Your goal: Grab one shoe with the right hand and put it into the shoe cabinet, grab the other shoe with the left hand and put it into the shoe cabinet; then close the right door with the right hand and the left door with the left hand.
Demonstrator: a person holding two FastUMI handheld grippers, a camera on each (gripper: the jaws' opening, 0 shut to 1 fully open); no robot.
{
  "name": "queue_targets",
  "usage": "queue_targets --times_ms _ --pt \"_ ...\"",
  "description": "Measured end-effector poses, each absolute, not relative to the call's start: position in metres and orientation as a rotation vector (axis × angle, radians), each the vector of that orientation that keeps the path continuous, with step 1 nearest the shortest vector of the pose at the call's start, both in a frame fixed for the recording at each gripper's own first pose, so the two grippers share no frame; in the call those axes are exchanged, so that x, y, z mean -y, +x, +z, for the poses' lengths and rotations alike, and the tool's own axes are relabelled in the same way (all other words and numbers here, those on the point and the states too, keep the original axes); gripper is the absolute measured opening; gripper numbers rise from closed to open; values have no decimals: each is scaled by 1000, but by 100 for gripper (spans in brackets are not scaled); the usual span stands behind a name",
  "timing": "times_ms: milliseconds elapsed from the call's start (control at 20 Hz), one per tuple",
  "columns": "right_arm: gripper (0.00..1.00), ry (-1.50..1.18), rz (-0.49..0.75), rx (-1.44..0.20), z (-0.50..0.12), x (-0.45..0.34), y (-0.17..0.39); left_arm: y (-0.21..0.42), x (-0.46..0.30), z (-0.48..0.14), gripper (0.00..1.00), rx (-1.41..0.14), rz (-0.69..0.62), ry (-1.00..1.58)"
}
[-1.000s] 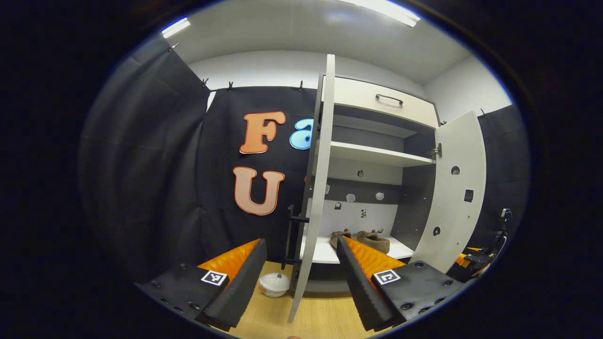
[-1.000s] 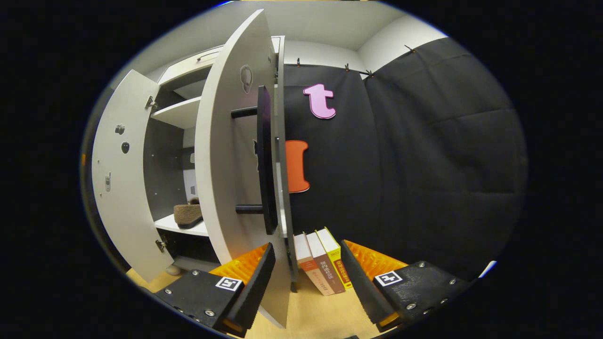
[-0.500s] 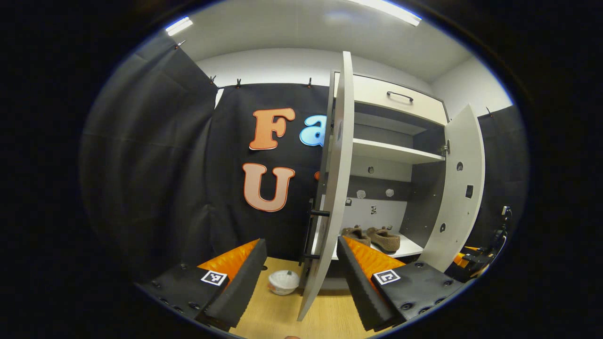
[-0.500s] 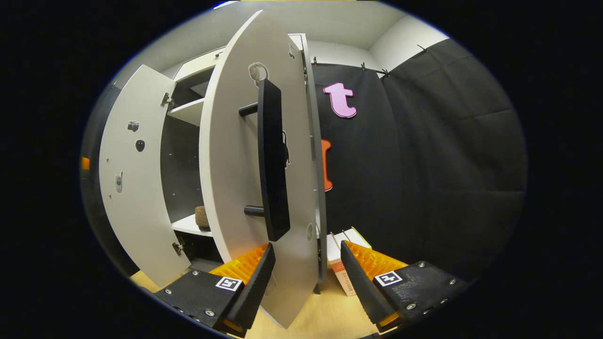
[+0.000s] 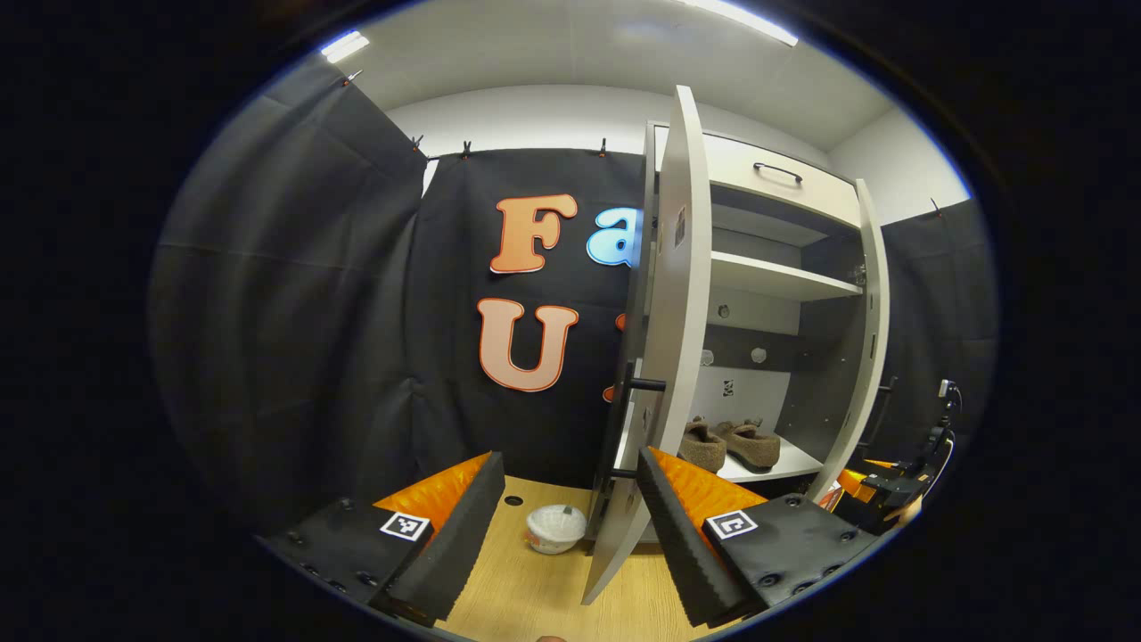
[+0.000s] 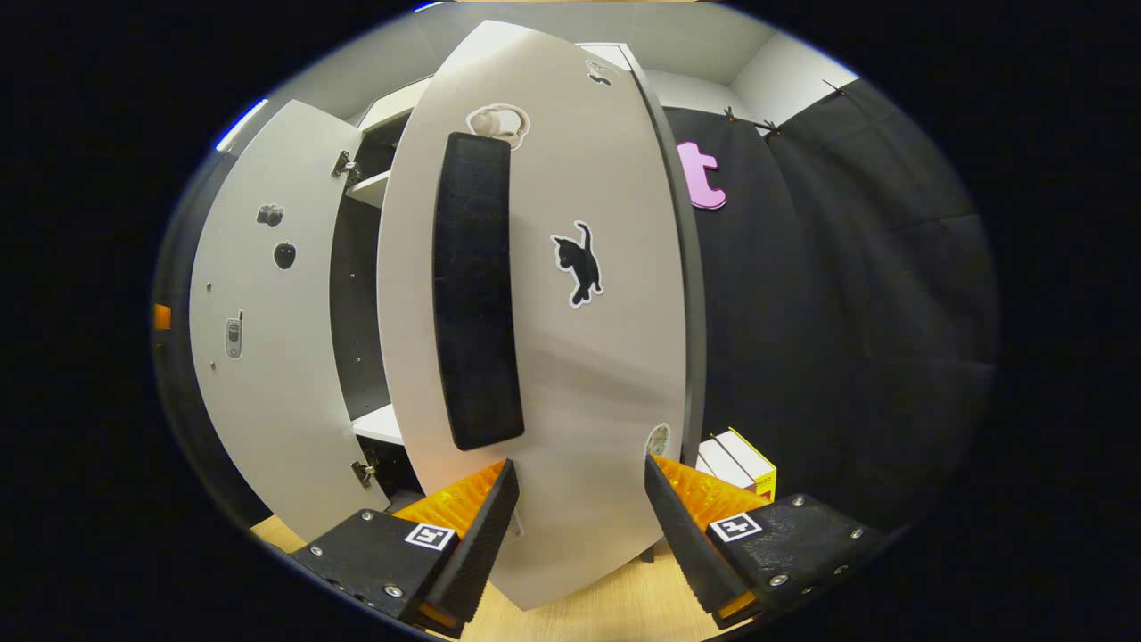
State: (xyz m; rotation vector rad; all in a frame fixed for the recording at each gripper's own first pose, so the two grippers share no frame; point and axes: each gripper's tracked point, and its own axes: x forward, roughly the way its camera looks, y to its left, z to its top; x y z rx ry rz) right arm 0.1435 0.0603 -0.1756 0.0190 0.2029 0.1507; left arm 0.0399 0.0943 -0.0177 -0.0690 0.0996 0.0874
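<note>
**Right door half swung, its face square ahead of my right claw**

The right door [image 6: 570, 357] fills the space straight ahead of my right gripper [image 6: 578, 517], at twelve o'clock, its outer face turned toward me and its long axis upright. Its long dark handle [image 6: 474, 294] runs vertically at about eleven o'clock from the claw. My fingers [image 6: 477, 535] are spread wide with nothing between them; the door's lower edge sits in the gap, and I can't tell if either finger touches the panel. I judge the push should go on flat against the face, toward the cabinet.

In the left gripper view, both shoes [image 5: 731, 443] lie side by side on the bottom shelf [image 5: 784, 464], at roughly one o'clock. The left door [image 5: 664, 339] stands edge-on near twelve o'clock, upright, between my left gripper [image 5: 570, 517] and the shoes. That claw is wide too, and empty. A small white bowl [image 5: 554, 528] sits on the floor just beside the door's foot.
</note>
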Motion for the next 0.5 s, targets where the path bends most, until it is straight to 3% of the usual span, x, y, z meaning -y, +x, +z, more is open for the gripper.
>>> queue_targets --times_ms 400,500 --pt "89 5 175 -156 -151 -80 141 53 -121 -67 99 -104 118 -35" --pt "89 9 174 -151 -148 -80 138 59 -130 -82 94 -103 137 -21"
